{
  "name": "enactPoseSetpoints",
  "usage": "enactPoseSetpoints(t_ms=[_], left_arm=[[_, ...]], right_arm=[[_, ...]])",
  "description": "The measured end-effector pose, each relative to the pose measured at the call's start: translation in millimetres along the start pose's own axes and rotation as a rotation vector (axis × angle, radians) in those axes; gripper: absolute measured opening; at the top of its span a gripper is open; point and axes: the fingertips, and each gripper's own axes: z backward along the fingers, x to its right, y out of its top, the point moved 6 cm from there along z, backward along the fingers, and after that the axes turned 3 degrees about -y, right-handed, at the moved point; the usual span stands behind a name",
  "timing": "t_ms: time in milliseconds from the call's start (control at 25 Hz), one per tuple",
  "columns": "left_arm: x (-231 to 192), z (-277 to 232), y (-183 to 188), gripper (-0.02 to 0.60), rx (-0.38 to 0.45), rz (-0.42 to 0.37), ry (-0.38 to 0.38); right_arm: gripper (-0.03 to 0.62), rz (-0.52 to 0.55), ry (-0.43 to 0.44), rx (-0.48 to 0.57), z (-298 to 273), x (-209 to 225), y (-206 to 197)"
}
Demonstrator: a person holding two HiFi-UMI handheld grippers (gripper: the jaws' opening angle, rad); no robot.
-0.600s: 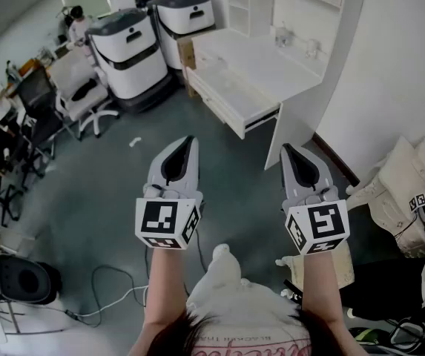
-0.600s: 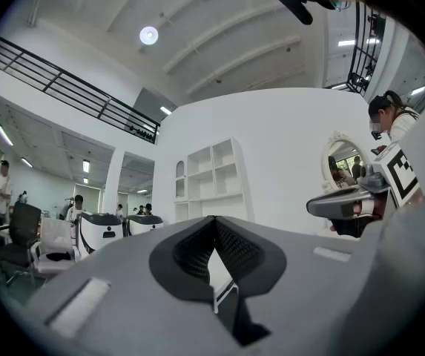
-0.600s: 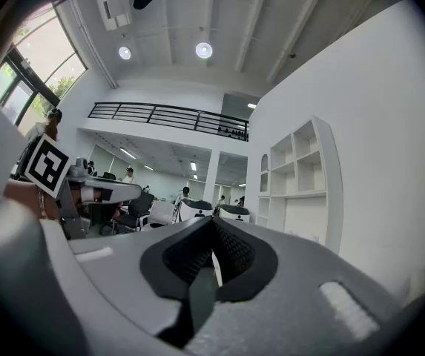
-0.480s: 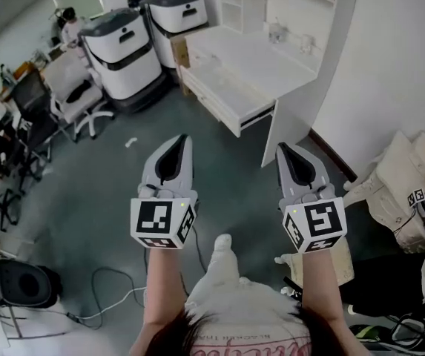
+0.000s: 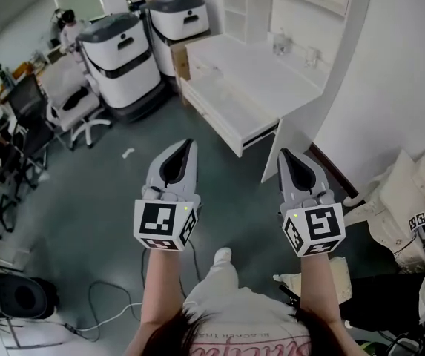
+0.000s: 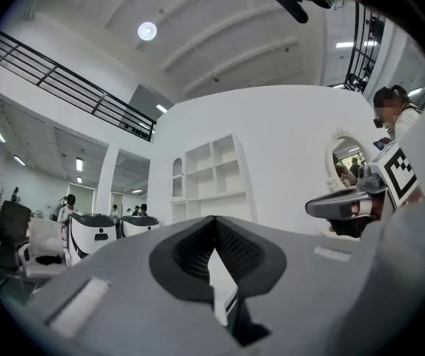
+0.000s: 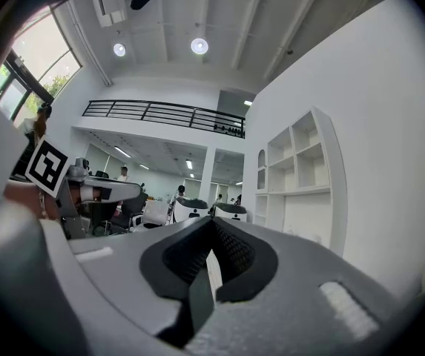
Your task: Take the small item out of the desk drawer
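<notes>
The white desk (image 5: pixel 275 76) stands ahead at the upper middle, and its drawer (image 5: pixel 223 110) is pulled out toward the left. No small item can be made out inside the drawer from here. My left gripper (image 5: pixel 188 144) (image 6: pixel 213 219) and right gripper (image 5: pixel 282 153) (image 7: pixel 212 221) are held side by side at waist height over the grey floor, well short of the desk. Both point toward it with their jaws closed tip to tip and nothing between them. Each gripper view shows the other gripper off to its side.
Two white wheeled machines (image 5: pixel 123 50) stand left of the desk. Office chairs (image 5: pixel 75 106) and seated people are at the far left. Cables (image 5: pixel 104 302) lie on the floor at lower left. Beige bundles (image 5: pixel 409 191) sit against the right wall. White shelves (image 5: pixel 245 6) rise behind the desk.
The view has shifted slightly, with the desk now a bit more central. The person's foot has moved under the grippers. Both grippers stay shut and level.
</notes>
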Motion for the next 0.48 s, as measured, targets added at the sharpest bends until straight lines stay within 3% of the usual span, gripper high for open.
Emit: enactPoseSetpoints(t_ms=[480], left_arm=[[-74, -108, -33, 0.012, -0.013, 0.049, -0.032]], right_arm=[[0.002, 0.006, -0.015, -0.025, -118, 27, -16]])
